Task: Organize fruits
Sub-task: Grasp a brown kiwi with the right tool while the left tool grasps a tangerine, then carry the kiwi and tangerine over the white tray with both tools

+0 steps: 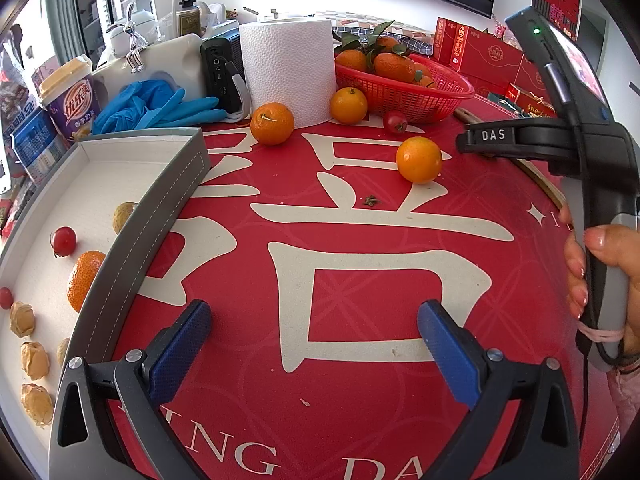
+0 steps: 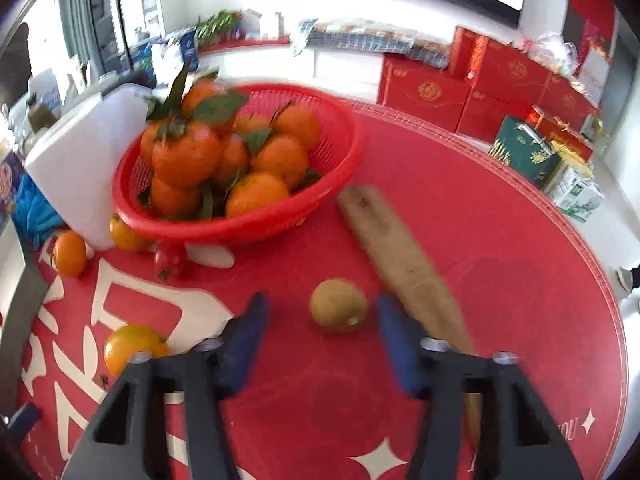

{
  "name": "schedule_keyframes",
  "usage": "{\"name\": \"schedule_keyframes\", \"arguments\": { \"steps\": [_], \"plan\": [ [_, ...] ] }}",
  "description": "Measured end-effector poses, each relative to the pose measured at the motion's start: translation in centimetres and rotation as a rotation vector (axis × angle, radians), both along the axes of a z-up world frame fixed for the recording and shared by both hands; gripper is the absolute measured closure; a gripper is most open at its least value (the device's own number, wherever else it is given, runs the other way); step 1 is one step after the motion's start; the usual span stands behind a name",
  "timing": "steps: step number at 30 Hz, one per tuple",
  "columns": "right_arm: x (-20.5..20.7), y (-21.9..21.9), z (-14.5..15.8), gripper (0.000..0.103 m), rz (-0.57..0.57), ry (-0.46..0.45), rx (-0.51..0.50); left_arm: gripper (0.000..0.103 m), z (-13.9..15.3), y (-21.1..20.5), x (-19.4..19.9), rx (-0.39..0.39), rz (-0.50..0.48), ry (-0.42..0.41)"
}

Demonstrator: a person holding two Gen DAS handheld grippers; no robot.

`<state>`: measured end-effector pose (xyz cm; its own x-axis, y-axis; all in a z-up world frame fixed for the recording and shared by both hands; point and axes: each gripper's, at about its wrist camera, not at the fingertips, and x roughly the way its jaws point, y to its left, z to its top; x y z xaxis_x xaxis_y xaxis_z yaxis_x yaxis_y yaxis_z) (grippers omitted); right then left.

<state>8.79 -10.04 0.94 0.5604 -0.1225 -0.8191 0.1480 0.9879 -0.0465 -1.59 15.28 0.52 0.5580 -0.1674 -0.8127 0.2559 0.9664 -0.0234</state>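
1. Hovering over red mat (image 1: pixel 360 240): left gripper (image 1: pixel 316 332), fingers wide apart, empty; tray (image 1: pixel 160 200) w/ fruit beside it.
2. Right gripper (image 2: pixel 322 332) fingers apart, brown fruit (image 2: pixel 339 305) between tips, not clamped.
3. Basket (image 2: pixel 248 228) of oranges behind.

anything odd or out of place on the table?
No damage or spills. Fruit is scattered loose on the red mat: three oranges, a small red fruit, a brown fruit. A tiny dried stem scrap lies mid-mat.
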Motion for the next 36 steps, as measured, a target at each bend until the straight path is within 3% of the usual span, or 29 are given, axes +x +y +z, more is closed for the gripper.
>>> {"name": "schedule_keyframes", "arguments": {
  "steps": [1, 5, 7, 10, 13, 17, 23, 27, 28, 30, 33, 36],
  "plan": [
    [-0.2, 0.1, 0.1, 0.075, 0.006, -0.004, 0.002, 0.001, 0.0, 0.0, 0.0, 0.000, 0.000, 0.000],
    [-1.8, -0.4, 0.2, 0.074, 0.028, -0.004, 0.111, 0.002, 0.0, 0.1, 0.0, 0.002, -0.009, -0.002],
    [-3.4, -1.1, 0.4, 0.074, 0.035, -0.004, 0.177, 0.019, 0.5, 0.1, 0.0, -0.001, -0.030, -0.001],
    [-6.7, -1.7, 1.2, 0.074, 0.041, -0.024, 0.196, 0.032, 1.2, -0.3, 0.8, -0.033, -0.078, 0.050],
    [-9.6, -2.3, 1.3, 0.074, 0.037, -0.041, 0.238, 0.032, 2.6, -1.0, 1.9, -0.096, -0.094, 0.054],
    [-12.6, -2.9, 0.9, 0.074, 0.015, -0.052, 0.292, 0.032, 3.9, -3.8, 3.6, -0.076, -0.146, 0.014],
    [-14.3, -2.8, 0.8, 0.074, 0.011, -0.047, 0.323, 0.032, 2.3, -7.8, 7.2, 0.015, -0.137, 0.009],
    [-14.9, -2.5, 0.7, 0.074, 0.020, -0.053, 0.318, 0.033, 1.7, -8.9, 8.5, -0.002, -0.132, 0.041],
    [-15.0, -2.5, 0.7, 0.074, 0.019, -0.053, 0.318, 0.040, 1.5, -9.2, 8.6, 0.008, -0.131, 0.049],
    [-14.9, -2.4, 0.7, 0.074, 0.019, -0.055, 0.311, 0.065, 1.7, -9.3, 8.1, 0.012, -0.146, 0.021],
    [-15.1, -2.4, 0.7, 0.074, 0.016, -0.055, 0.313, 0.065, 1.9, -8.6, 7.0, 0.001, -0.151, 0.039],
    [-15.2, -2.4, 0.7, 0.074, 0.015, -0.051, 0.315, 0.065, 2.7, -7.0, 5.0, -0.010, -0.152, 0.005]
  ]
}}
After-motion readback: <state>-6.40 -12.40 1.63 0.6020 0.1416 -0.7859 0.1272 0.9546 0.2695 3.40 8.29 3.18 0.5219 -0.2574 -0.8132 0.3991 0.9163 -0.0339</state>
